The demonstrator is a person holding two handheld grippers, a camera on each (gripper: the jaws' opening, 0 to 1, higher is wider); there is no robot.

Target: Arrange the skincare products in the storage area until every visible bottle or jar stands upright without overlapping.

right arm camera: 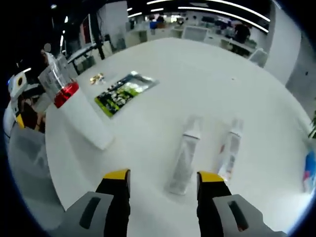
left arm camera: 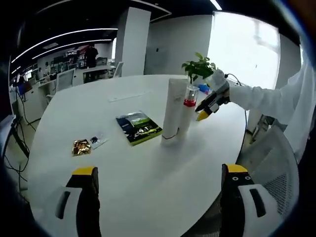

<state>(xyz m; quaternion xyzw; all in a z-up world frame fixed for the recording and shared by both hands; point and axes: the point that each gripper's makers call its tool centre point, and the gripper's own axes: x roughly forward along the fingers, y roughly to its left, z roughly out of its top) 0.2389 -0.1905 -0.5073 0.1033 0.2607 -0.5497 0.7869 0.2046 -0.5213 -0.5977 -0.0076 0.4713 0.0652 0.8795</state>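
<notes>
A tall white tube (left arm camera: 173,111) stands upright on the white table (left arm camera: 98,98), and a bottle with a red band and clear cap (left arm camera: 187,109) stands touching its right side. My left gripper (left arm camera: 160,172) is open and well short of them. The other gripper (left arm camera: 203,112), held by a gloved hand, hovers just right of the bottle. In the right gripper view two slim tubes lie flat: one (right arm camera: 184,157) reaches between my open right gripper's (right arm camera: 164,176) jaws, the other (right arm camera: 229,148) lies beside it. The red-banded bottle (right arm camera: 66,94) stands at the left.
A green and black packet (left arm camera: 138,128) (right arm camera: 123,91) lies flat left of the standing pair, with a gold wrapper (left arm camera: 81,146) and a small sachet (left arm camera: 97,141) further left. A potted plant (left arm camera: 199,66) and a blue item (right arm camera: 310,170) sit near the far edge. Office chairs ring the table.
</notes>
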